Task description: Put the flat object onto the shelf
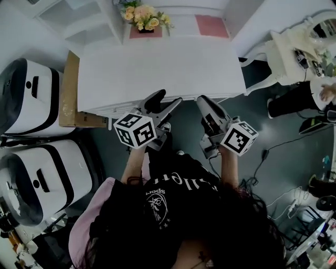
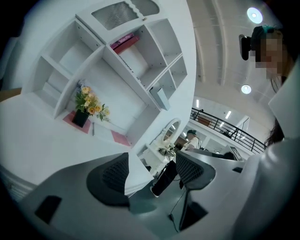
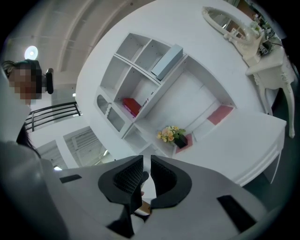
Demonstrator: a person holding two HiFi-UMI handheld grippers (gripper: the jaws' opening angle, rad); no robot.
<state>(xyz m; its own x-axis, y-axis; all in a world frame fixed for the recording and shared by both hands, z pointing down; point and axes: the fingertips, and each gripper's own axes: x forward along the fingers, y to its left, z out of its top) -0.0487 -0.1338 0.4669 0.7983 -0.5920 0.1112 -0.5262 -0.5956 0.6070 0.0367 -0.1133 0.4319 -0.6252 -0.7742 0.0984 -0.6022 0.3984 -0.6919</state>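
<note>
Our left gripper [image 2: 150, 166] stands apart; our right gripper [image 3: 146, 161] is pinched together (on nothing). A flat pink rectangular pad [image 1: 212, 25] lies ahead of it.

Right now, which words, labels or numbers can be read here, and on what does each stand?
"sport": small white print on the black shirt, upside down.
Larger white letters beside it: partly folded, unreadable.
Marker cubes: square patterns only, no words.
Red item on the shelf: nothing legible.

Two grippers [image 1: 169, 99] [image 1: 203, 101], two pink mats [image 1: 212, 25] [image 1: 157, 33], one flower pot [image 1: 143, 16], two white machines [image 1: 31, 97] [image 1: 44, 176], one cardboard box [image 1: 67, 94].
</note>
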